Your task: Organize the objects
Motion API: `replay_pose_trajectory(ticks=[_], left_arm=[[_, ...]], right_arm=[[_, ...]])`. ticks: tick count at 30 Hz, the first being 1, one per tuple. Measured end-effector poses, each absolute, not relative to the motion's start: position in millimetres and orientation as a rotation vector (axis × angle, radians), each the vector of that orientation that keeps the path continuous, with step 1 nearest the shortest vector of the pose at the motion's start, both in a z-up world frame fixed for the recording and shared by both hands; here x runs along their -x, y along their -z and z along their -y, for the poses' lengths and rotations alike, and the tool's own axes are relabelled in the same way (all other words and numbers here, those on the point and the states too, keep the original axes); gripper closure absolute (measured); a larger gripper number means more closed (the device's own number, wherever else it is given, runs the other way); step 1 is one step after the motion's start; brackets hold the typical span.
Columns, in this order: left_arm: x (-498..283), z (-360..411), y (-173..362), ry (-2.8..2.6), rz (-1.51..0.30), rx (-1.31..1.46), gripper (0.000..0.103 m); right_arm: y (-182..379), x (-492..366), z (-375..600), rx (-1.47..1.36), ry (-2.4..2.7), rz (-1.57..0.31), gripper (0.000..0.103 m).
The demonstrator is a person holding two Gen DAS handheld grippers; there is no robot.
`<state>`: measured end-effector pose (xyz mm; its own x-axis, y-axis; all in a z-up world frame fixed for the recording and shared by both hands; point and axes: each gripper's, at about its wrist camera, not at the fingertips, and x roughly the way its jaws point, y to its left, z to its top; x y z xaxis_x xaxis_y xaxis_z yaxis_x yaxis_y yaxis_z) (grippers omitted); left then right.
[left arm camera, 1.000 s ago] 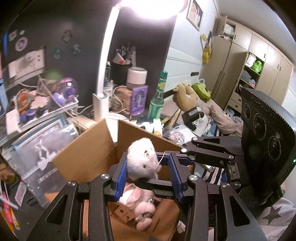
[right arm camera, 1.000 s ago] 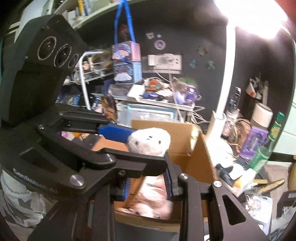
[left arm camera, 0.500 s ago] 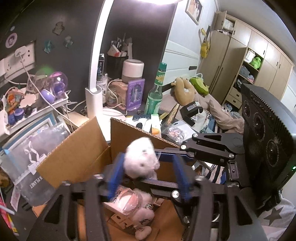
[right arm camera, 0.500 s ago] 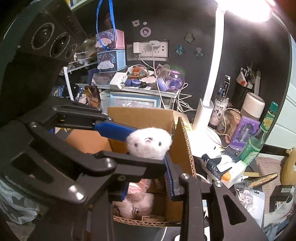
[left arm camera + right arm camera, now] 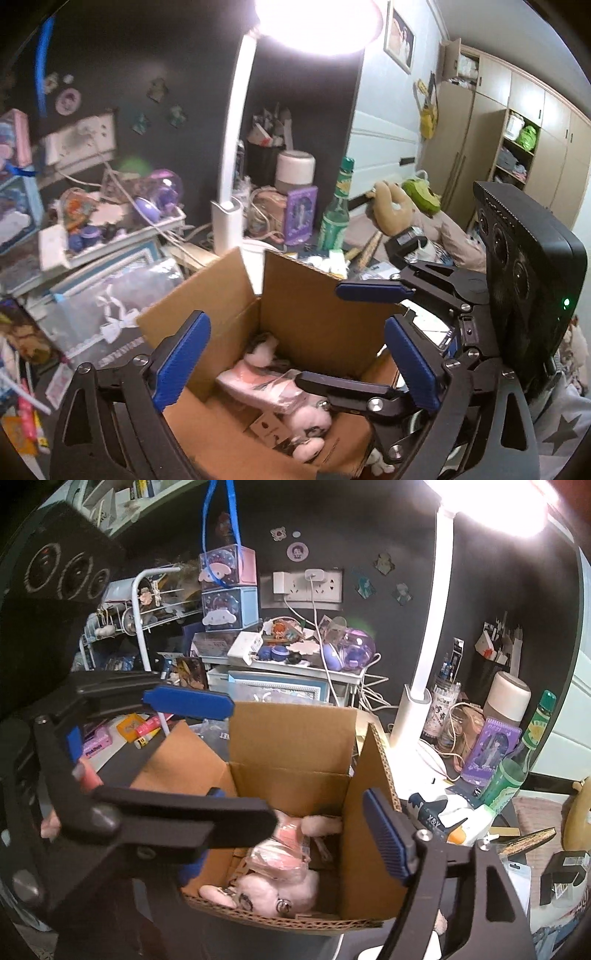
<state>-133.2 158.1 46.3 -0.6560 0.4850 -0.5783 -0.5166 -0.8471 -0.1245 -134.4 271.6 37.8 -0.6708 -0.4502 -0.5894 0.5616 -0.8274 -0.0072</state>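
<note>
Brown cardboard box (image 5: 317, 325); pink-white plush toys (image 5: 280, 882) inside; blue-padded black tongs (image 5: 295, 362); green bottle (image 5: 334, 218).

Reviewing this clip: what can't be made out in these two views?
- Plush toy in the cardboard box: right wrist view, part hidden behind the left gripper finger; whether one toy or several is unclear.
- Box's near wall: left wrist view, cut off by the bottom edge.
- Lamp head: both views, blown out by glare.

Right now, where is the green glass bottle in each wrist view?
Left wrist: green glass bottle stands centre, just right of the white lamp post.
Right wrist: far right edge, beside the purple card box.
Shared landmark: the open cardboard box.
</note>
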Motion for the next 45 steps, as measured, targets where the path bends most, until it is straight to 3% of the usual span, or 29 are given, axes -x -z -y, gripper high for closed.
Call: replay_pose_trajectory(ticks=[6, 22, 45], left_arm=[[97.4, -135.7, -48.4, -2.625, -0.082, 0.712, 0.002], [33.8, -66.9, -17.5, -3.0, 0.131, 0.63, 0.001], [29.1, -64.9, -13.1, -3.028, 0.118, 0.649, 0.001]], right_arm=[[-43.0, 114.3, -264.3, -0.698, 2.47, -0.296, 0.001], [-27.4, 70.3, -242.5, -0.516, 2.448, -0.277, 0.0], [-28.6, 67.1, -234.8, -0.528, 2.46, -0.309, 0.0]])
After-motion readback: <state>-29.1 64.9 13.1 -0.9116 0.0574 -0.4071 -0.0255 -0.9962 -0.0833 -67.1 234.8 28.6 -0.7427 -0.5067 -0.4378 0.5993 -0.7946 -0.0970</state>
